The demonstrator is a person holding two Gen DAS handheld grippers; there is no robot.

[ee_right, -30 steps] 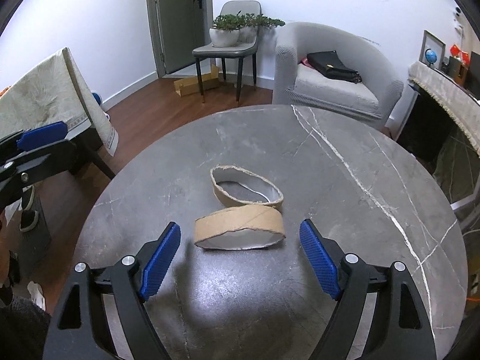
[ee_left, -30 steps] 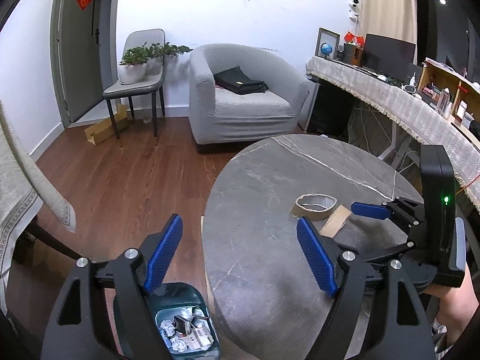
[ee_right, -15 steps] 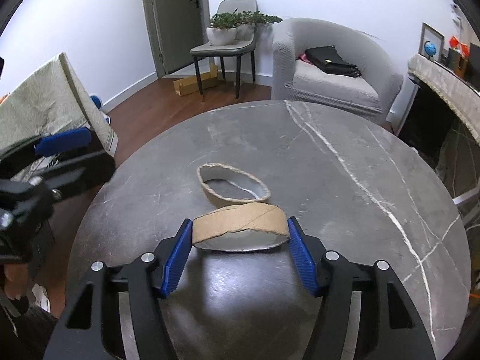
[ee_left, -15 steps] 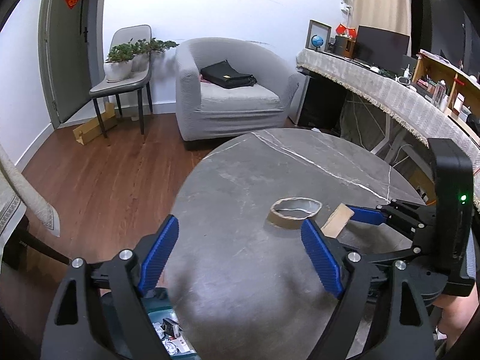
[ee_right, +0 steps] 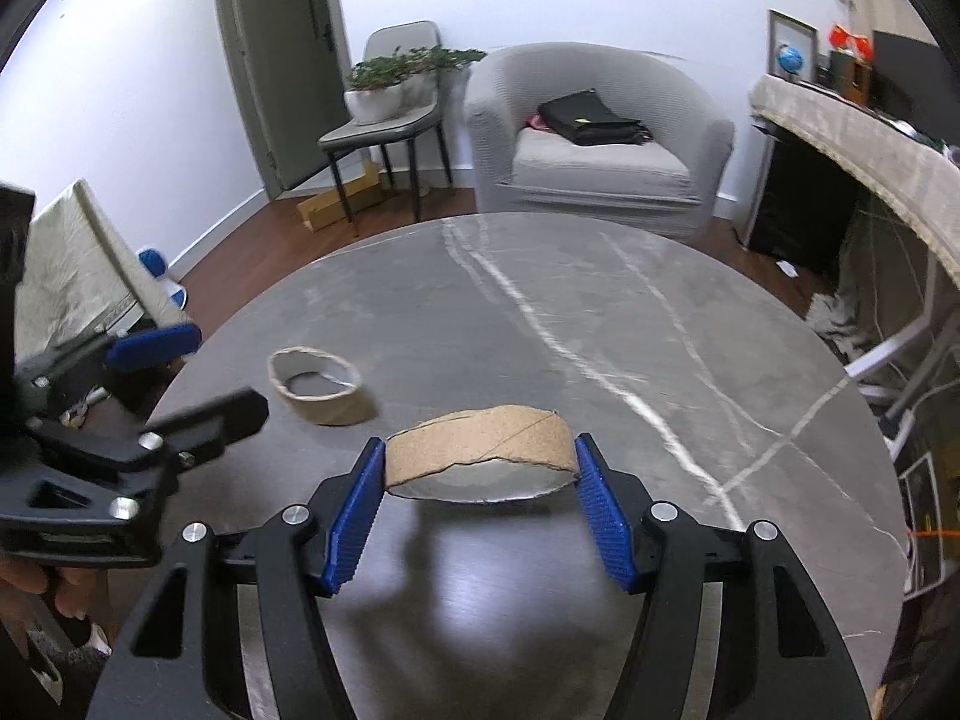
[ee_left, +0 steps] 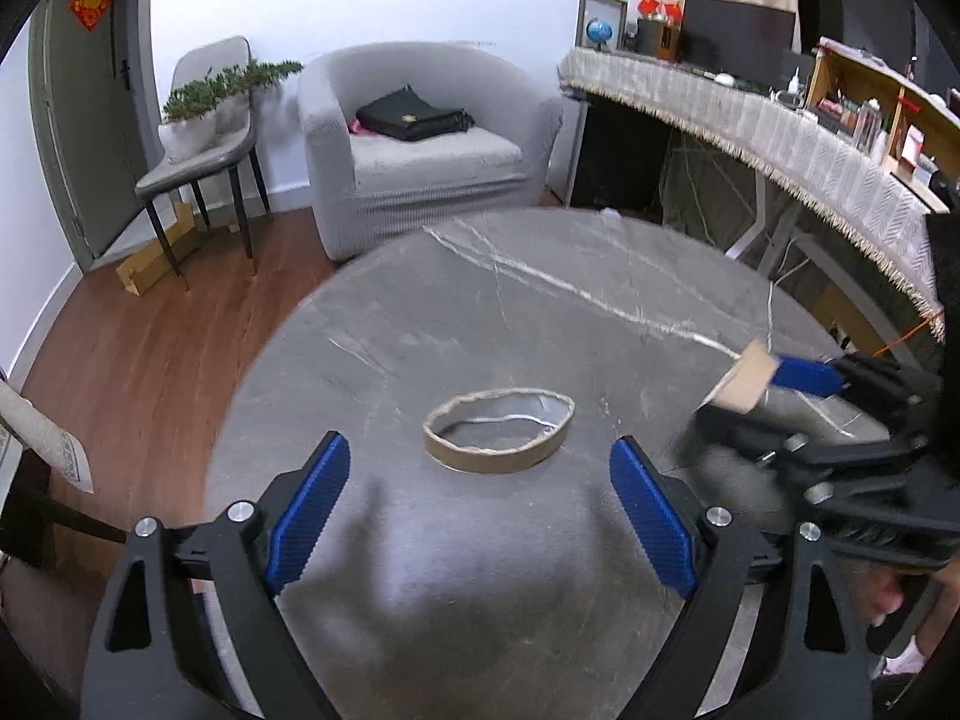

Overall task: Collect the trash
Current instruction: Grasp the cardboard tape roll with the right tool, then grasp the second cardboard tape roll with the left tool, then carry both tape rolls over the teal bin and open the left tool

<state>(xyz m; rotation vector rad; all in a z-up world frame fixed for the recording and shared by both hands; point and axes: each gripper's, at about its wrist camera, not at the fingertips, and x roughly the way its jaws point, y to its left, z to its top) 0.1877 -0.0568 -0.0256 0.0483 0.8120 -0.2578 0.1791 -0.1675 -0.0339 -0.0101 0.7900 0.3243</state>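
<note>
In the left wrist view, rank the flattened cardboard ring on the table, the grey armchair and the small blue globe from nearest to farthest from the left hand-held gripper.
1. Flattened brown cardboard ring, just ahead of the left hand-held gripper, on the grey marble table.
2. Grey armchair, beyond the table.
3. Small blue globe, on the far counter, right.

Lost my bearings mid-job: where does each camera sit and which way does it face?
Left wrist: on the left claw, angled down at the loose cardboard ring; its open blue fingers show.
Right wrist: on the right claw, clamping the held cardboard ring.
Shared: grey table, both rings, armchair, each other's claw.
</note>
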